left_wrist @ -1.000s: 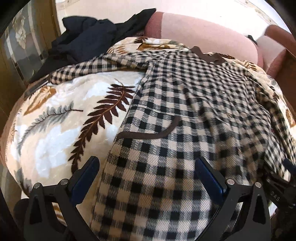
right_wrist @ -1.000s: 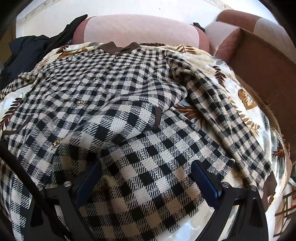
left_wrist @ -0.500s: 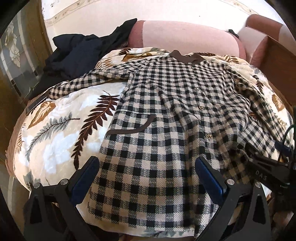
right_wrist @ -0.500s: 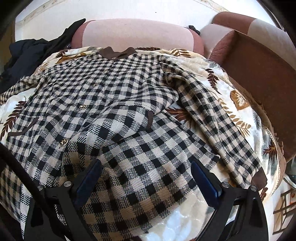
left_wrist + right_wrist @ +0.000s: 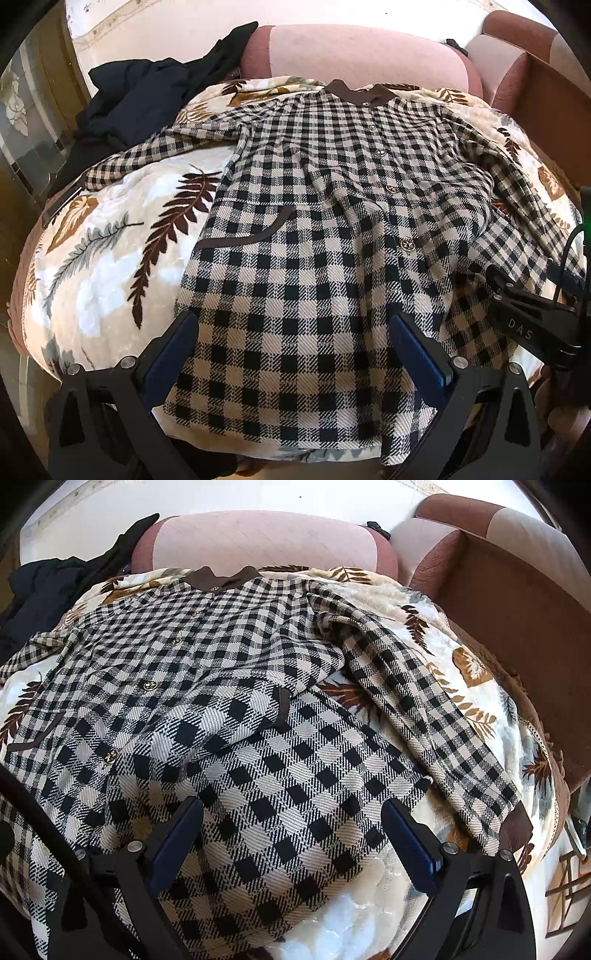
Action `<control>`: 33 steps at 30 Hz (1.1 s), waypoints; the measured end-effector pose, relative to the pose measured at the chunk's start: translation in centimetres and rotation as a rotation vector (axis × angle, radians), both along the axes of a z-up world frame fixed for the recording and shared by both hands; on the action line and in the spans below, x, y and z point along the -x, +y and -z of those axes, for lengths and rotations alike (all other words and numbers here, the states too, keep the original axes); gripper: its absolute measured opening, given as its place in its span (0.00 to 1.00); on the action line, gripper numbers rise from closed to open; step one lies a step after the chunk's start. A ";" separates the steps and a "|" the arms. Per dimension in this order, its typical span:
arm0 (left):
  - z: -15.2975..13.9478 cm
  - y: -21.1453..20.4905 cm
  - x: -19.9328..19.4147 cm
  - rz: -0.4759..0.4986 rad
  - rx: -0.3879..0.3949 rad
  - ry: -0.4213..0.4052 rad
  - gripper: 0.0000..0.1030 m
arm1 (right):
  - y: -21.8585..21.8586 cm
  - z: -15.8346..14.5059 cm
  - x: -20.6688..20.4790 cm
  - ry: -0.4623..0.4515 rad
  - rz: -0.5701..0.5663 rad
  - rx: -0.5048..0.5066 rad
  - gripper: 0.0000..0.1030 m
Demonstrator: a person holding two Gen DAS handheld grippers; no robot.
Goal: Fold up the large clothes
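Note:
A large black-and-cream checked shirt (image 5: 317, 229) with a brown collar (image 5: 360, 90) lies front up on a leaf-print blanket (image 5: 110, 258), its hem toward me. One sleeve (image 5: 155, 155) stretches out to the left. In the right wrist view the shirt (image 5: 229, 716) is rumpled, its other sleeve (image 5: 417, 705) lying down the right side. My left gripper (image 5: 291, 354) is open and empty above the hem. My right gripper (image 5: 291, 838) is open and empty above the shirt's lower right part, and shows in the left wrist view (image 5: 524, 325).
A pile of dark clothes (image 5: 140, 96) lies at the blanket's far left. A pink and brown sofa back (image 5: 362, 51) runs behind. A brown armrest (image 5: 517, 627) borders the right side. The blanket's front edge (image 5: 314, 456) drops off just below the hem.
Both grippers have pulled back and up from the shirt, so more of it and the blanket's front edge shows. Both stay open and empty.

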State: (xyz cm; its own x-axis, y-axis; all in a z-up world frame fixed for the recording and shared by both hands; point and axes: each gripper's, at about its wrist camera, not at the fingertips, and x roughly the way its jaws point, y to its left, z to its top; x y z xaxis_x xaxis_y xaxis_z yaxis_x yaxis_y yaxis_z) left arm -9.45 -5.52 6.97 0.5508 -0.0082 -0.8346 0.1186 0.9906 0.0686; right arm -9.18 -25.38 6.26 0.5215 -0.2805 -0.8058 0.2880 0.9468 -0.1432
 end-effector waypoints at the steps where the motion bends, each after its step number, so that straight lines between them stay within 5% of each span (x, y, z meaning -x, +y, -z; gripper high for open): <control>1: 0.1 0.0 -0.1 0.004 0.006 0.008 1.00 | -0.1 0.0 0.0 0.001 -0.001 0.001 0.97; 16: 0.2 -0.1 0.2 0.019 0.032 0.028 1.00 | 0.0 0.3 0.1 0.007 -0.001 0.005 0.97; 25: -0.8 -0.2 0.8 0.024 0.046 -0.054 1.00 | 0.0 0.4 0.2 0.006 0.000 0.003 0.96; 33: -0.7 0.0 0.6 0.036 0.076 -0.009 1.00 | -0.2 0.6 0.4 0.011 0.006 0.012 0.96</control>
State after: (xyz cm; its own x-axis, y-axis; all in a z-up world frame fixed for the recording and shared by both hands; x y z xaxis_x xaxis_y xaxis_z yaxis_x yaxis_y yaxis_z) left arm -10.09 -5.51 7.66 0.5564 -0.0912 -0.8259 0.1536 0.9881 -0.0055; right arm -9.57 -25.53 5.63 0.5108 -0.2930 -0.8083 0.2919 0.9434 -0.1575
